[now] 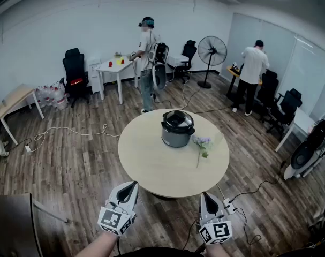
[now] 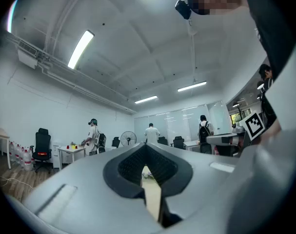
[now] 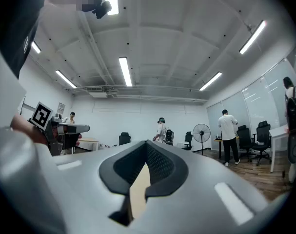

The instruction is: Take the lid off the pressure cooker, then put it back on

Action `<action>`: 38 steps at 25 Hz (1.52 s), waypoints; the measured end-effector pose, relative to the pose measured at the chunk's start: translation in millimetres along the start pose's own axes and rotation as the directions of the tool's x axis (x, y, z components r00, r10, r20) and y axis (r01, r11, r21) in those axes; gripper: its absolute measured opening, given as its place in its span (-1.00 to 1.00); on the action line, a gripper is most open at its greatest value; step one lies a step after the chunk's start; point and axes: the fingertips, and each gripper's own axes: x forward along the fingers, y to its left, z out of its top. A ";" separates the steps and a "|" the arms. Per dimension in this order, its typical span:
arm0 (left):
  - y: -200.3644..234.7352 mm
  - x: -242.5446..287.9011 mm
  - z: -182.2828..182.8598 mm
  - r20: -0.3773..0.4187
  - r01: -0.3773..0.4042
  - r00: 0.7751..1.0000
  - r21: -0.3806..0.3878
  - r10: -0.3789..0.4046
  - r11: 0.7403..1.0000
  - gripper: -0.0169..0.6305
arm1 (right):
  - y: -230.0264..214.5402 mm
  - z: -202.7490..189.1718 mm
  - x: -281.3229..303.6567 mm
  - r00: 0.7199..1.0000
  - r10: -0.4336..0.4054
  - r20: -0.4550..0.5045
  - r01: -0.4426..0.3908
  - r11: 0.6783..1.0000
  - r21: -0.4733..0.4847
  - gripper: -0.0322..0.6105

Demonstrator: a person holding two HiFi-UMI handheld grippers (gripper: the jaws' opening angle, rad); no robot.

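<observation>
A grey pressure cooker (image 1: pixel 177 129) with its black lid (image 1: pixel 177 120) on stands upright at the far middle of the round beige table (image 1: pixel 151 165). Both grippers hang in front of the table's near edge, well short of the cooker. My left gripper (image 1: pixel 131 186) is shut with nothing in it, and my right gripper (image 1: pixel 206 196) is shut and empty too. In the left gripper view the left gripper (image 2: pixel 147 167) points about level at the room, jaws together. The right gripper (image 3: pixel 147 165) looks the same in its own view. The cooker is hidden behind the jaws in both gripper views.
A small flower sprig (image 1: pixel 203 144) lies on the table right of the cooker. Cables (image 1: pixel 60 130) run over the wooden floor. A person (image 1: pixel 146 52) stands at a white desk behind, another person (image 1: pixel 252 71) by a fan (image 1: pixel 211 51). Office chairs stand around.
</observation>
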 end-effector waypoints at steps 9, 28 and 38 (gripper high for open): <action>0.4 1.1 1.9 -0.007 0.002 1.000 -0.007 -0.002 1.000 -0.95 | 0.0 3.7 -1.0 1.000 0.005 0.004 -0.005 1.000 0.013 -0.88; -9.0 22.6 -31.6 -0.043 0.056 0.997 -0.097 -0.060 0.994 0.87 | -14.4 1.7 10.3 0.993 0.120 -0.006 -0.117 0.974 0.193 0.85; -35.5 51.8 -56.7 -0.096 0.027 0.995 -0.033 -0.030 0.999 0.87 | -51.1 3.1 27.9 0.977 0.212 0.023 -0.213 0.963 0.163 0.84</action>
